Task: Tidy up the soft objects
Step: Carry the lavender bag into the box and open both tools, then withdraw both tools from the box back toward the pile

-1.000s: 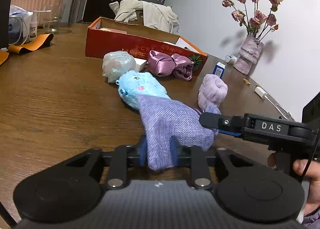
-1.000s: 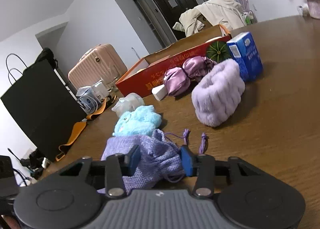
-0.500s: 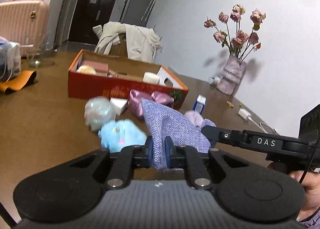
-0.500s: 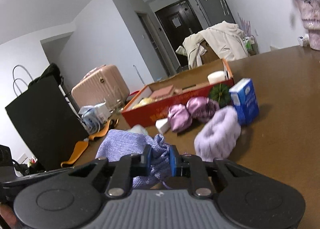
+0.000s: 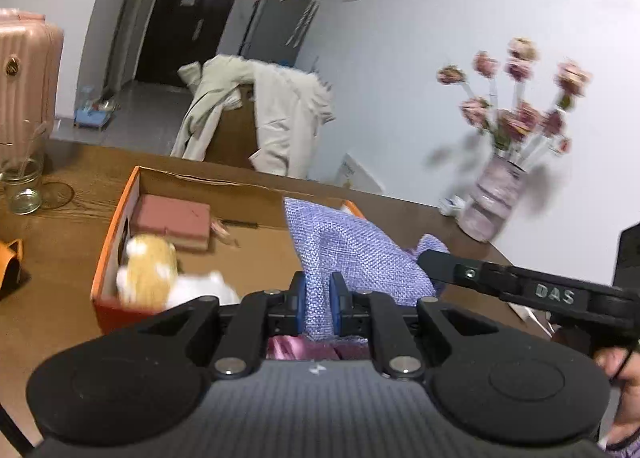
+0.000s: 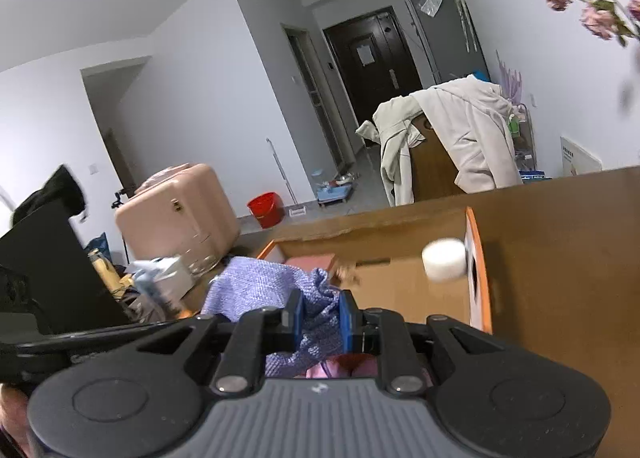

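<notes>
A purple woven pouch (image 5: 352,254) hangs in the air between both grippers, over the near edge of an orange cardboard box (image 5: 120,225). My left gripper (image 5: 318,300) is shut on one end of the pouch. My right gripper (image 6: 320,316) is shut on the other end of the pouch (image 6: 264,290). The right gripper's arm crosses the left wrist view (image 5: 520,286). Inside the box lie a pink pad (image 5: 172,219), a yellow and white plush (image 5: 148,274) and a white roll (image 6: 444,264). Pink satin cloth (image 5: 288,348) shows under the left fingers.
A vase of dried roses (image 5: 496,201) stands at the table's right back. A glass jar (image 5: 20,185) stands at the left. A chair draped with a cream coat (image 5: 276,117) is behind the table. A pink suitcase (image 6: 176,213) stands on the floor.
Both grippers have lifted the pouch off the table and carried it forward to the orange box. The blue plush and the lilac fluffy band have dropped out of view.
</notes>
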{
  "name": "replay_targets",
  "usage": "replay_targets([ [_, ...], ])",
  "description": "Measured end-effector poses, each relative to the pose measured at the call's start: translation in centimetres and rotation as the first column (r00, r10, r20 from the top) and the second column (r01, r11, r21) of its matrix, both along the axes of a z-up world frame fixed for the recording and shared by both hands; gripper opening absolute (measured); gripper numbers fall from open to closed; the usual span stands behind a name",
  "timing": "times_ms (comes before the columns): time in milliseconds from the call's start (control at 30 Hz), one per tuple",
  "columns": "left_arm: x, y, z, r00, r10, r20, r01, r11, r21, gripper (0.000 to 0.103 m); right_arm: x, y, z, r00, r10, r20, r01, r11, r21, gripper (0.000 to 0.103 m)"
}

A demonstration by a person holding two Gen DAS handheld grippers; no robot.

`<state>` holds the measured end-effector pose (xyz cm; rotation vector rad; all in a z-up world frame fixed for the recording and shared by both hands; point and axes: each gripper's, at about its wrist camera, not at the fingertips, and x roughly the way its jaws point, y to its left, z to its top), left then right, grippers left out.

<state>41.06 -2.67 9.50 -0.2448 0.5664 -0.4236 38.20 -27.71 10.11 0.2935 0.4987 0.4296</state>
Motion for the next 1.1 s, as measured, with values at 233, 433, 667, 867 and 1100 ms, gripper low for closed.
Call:
replay_targets([
  [233, 9.7, 1.4, -2.2, 0.993, 0.067, -0.097, -0.063, 0.997, 0.041, 0.013, 10.7, 2.6, -1.3, 0.994, -0.011, -0.109, 0.009, 1.000, -0.013, 0.018],
  [433, 12.2, 2.1, -4.7, 0.984, 0.140, -0.106, -0.123, 0.981, 0.153, 0.044, 15.5, 5.6, -5.5, 0.973, 0.002, -0.229, -0.023, 0.996, -0.085, 0.028],
  [667, 10.9, 3.0, -3.8, 0.987, 0.153, -0.052, -0.142, 0.974, 0.177, 0.051, 14.7, 5.4, -5.4, 0.978, -0.011, -0.208, -0.015, 0.993, -0.120, 0.036],
  [867, 8.1, 3.0, -0.8, 0.990, 0.142, 0.012, -0.142, 0.972, 0.185, 0.057, 11.8, 3.7, -1.7, 0.991, -0.046, -0.124, 0.024, 0.985, -0.174, 0.041],
  [1100, 2.8, 3.6, 2.9, 0.983, 0.154, 0.096, -0.170, 0.964, 0.202, 0.061, 5.9, 1.8, 2.6, 0.998, -0.039, -0.040, 0.031, 0.980, -0.197, 0.051],
])
